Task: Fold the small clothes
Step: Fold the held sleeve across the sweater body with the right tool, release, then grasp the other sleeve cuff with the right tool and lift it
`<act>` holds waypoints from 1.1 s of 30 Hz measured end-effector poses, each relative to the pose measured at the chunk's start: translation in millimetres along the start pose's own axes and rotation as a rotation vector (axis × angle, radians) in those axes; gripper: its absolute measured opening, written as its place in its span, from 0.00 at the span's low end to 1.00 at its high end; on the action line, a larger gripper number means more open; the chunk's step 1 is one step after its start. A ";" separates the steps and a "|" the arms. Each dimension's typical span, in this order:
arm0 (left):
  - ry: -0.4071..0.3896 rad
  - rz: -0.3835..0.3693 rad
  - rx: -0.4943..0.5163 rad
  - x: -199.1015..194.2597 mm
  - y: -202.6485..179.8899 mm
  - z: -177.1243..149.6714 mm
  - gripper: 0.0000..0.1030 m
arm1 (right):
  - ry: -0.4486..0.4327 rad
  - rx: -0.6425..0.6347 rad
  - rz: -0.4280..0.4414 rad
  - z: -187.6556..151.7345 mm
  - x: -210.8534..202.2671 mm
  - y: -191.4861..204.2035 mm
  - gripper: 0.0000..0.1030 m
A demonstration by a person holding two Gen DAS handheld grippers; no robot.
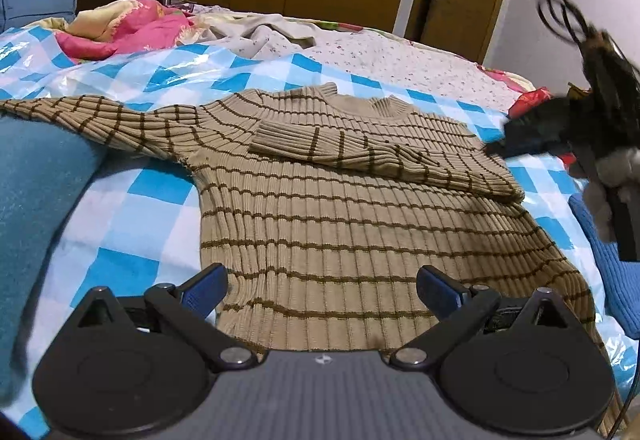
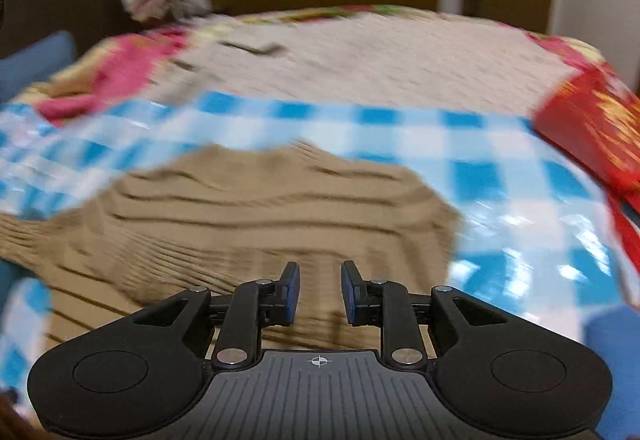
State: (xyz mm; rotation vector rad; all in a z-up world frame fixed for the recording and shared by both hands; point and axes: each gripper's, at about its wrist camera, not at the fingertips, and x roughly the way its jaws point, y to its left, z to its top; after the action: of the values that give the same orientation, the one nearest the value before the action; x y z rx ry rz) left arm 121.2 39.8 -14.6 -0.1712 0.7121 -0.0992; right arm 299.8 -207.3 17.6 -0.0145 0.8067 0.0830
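Observation:
A tan ribbed sweater (image 1: 340, 216) with thin brown stripes lies flat on a blue-and-white checked plastic sheet (image 1: 132, 196) on a bed. Its right sleeve (image 1: 360, 156) is folded across the chest; its left sleeve (image 1: 92, 116) stretches out to the left. My left gripper (image 1: 322, 290) is wide open and empty, low over the sweater's hem. My right gripper (image 2: 320, 290) hovers above the sweater (image 2: 240, 224) with a narrow gap between its blue pads and nothing between them; that view is blurred by motion. The right gripper also shows as a dark blurred shape in the left wrist view (image 1: 596, 128), raised at the right.
A teal garment (image 1: 36, 208) lies at the left and a blue knit one (image 1: 612, 280) at the right. A pink quilt (image 1: 132, 28) and floral sheet (image 1: 400, 56) lie behind. A red package (image 2: 592, 128) sits at the right edge. Wooden wardrobes stand beyond.

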 end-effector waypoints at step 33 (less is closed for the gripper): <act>-0.007 0.031 -0.011 7.7 16.3 0.9 1.00 | 0.017 -0.586 0.225 -18.8 40.1 187.0 0.21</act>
State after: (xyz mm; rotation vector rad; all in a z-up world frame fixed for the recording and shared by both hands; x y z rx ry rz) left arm 128.2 54.8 -22.0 -0.1712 0.7085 -0.0650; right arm 299.0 -19.0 -20.8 -0.4784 0.7753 0.5300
